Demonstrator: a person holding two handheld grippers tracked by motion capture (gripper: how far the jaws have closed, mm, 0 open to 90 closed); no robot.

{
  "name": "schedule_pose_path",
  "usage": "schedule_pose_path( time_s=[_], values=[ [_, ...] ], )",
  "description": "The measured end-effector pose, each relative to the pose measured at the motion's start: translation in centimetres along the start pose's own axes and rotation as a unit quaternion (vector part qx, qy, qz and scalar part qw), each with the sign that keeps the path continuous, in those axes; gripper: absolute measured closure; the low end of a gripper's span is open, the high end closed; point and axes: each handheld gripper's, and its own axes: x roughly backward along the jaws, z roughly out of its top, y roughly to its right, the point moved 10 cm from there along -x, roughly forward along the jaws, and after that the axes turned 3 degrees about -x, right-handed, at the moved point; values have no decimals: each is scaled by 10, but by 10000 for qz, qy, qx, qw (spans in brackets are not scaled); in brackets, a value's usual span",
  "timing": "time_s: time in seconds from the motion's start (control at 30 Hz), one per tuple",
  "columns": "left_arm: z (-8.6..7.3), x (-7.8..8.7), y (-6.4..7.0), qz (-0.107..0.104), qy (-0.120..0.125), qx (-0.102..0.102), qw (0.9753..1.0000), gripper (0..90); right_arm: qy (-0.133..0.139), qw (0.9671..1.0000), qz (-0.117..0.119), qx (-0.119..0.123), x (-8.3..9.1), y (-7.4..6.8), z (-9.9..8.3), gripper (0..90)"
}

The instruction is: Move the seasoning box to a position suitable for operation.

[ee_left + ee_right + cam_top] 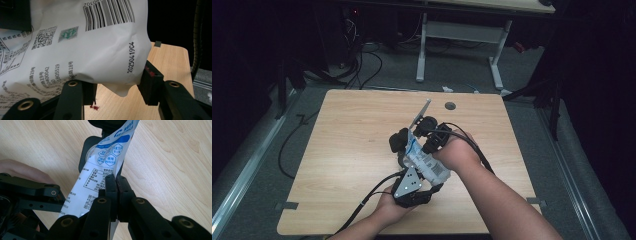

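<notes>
A white pouch with blue print [426,162] is held off the wooden table [347,125] between both grippers. My left gripper [409,176] comes up from the near side. In the left gripper view its jaws stand apart, with the pouch's barcode side [100,47] bulging between them [116,90]. My right gripper [420,140] reaches in from the right. Its jaws [116,178] are pressed together on the pouch's thin side edge [100,170]. Black parts of the left gripper [37,192] and a hand show at the left of the right gripper view.
A black object [398,141] lies just left of the pouch; I cannot tell what it is. A round cable hole [450,105] sits near the table's far edge. Another desk's white legs [422,50] and cables [362,65] stand on the floor beyond.
</notes>
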Motion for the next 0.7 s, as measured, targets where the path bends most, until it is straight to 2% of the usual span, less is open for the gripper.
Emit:
schedule_pose_path(
  time_s=[0.7],
  values=[
    [-1, -1, 0, 2, -13, 3, 10000, 548, 4, 10000, 25, 30, -3, 0, 0, 893]
  ],
)
